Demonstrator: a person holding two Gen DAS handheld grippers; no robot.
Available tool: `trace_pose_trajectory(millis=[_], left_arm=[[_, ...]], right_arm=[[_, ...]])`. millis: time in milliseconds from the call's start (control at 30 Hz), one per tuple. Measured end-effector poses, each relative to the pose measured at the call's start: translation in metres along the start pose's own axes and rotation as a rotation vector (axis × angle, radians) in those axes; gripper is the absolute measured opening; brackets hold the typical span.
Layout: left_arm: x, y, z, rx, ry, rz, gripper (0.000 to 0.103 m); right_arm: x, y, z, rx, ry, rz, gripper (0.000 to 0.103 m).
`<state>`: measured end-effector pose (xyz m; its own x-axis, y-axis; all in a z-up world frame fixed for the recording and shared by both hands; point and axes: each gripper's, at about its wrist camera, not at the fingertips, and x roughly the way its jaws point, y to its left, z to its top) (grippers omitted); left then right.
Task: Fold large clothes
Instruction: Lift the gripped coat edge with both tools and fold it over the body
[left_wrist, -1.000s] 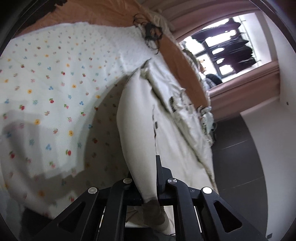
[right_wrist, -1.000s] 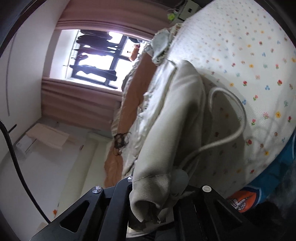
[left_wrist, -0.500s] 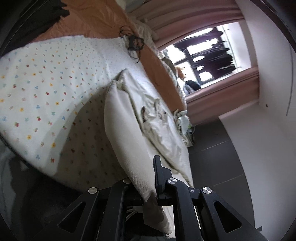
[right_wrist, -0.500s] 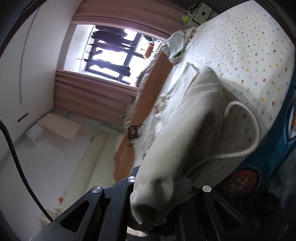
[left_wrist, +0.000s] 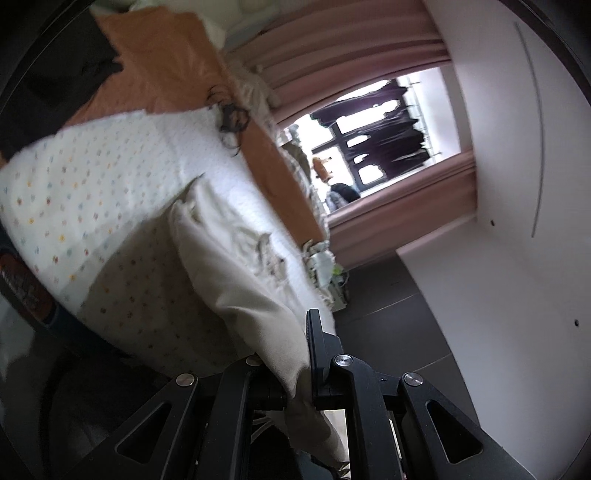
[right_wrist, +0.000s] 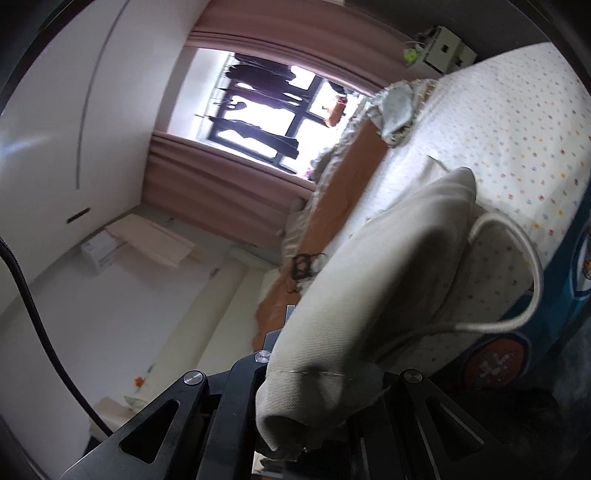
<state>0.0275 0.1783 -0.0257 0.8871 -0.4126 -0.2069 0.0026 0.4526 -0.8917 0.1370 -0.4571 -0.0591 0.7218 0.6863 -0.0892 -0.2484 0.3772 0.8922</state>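
Cream cotton-like cloth, a large pale garment (left_wrist: 236, 273), runs from the lower middle of the left wrist view up toward the centre, draped over the bed's white quilt dotted with small coloured flowers (left_wrist: 92, 177). The left hand-held gripper (left_wrist: 295, 373) at the bottom of that frame is pinching a fold of this garment, its black fingers pressed together on the cloth. An orange blanket (left_wrist: 162, 62) lies in the upper left, with a tangled black cord (left_wrist: 229, 118) at its edge. Pink curtains (left_wrist: 406, 214) frame a bright window (left_wrist: 369, 136) in the upper right, where dark clothes hang.

In the right wrist view the same garment (right_wrist: 369, 280) bulges from the bottom centre toward the middle right, and the right hand-held gripper (right_wrist: 317, 398) is clamped on a bunched hem. A white drawstring loop (right_wrist: 524, 266) arcs off the cloth at the right, over the quilt (right_wrist: 517, 110). Below it shows a blue bed covering with an orange round patch (right_wrist: 495, 362), possibly a printed sheet; blur hides the design.
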Motion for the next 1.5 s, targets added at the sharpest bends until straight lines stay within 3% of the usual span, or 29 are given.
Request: trace_pose_trajectory(millis=[267,500,900,1200,1500], left_arm=[[-0.026,-0.028,0.016,0.005,-0.062,-0.072,0.007],[-0.007,-0.035,0.033,0.012,-0.075,-0.069,0.008],[0.064,-0.055,0.083,0.071,-0.077,-0.027,0.008],[0.128,-0.042,0.131,0.036,-0.058,0.033,0.008],[0.199,-0.020,0.162,0.024,-0.014,0.102,0.008]], right_arm=[[-0.008,0.042,0.008,-0.033,-0.026,0.046,0.006],[0.011,0.051,0.026,-0.050,-0.028,0.044,0.006],[0.060,0.032,0.073,-0.039,-0.047,0.027,0.006],[0.126,0.020,0.121,-0.021,-0.060,0.004,0.006],[0.178,-0.005,0.148,0.020,-0.049,-0.040,0.006]])
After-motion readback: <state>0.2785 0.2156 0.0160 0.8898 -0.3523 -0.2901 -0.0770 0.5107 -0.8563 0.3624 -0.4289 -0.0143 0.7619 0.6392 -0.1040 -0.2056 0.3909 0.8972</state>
